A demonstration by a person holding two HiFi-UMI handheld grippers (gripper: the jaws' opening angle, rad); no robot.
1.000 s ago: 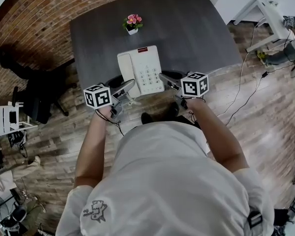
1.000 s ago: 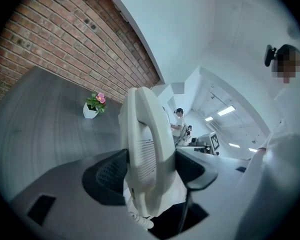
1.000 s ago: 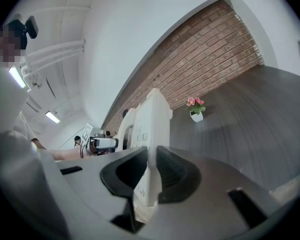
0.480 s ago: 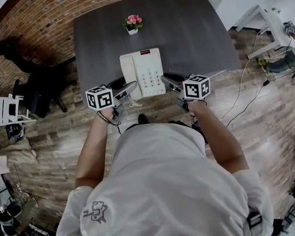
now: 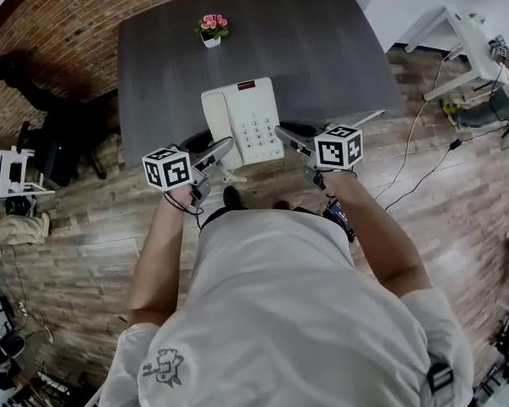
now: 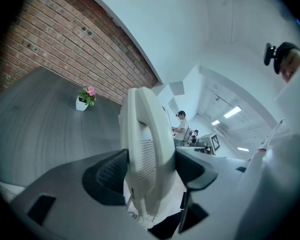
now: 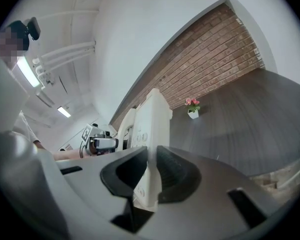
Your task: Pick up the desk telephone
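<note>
The white plastic desk telephone (image 5: 242, 121) hangs over the near edge of the dark grey wooden table (image 5: 322, 49), gripped from both sides. The left gripper (image 5: 216, 153) clamps its handset side, and the right gripper (image 5: 288, 138) pinches its thin right rim. A small white pot of pink flowers (image 5: 210, 29) stands well beyond, near the far edge.

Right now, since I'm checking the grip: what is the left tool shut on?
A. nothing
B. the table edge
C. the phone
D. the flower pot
C: in the left gripper view the left tool presses on both sides of the phone, at its handset side.
</note>
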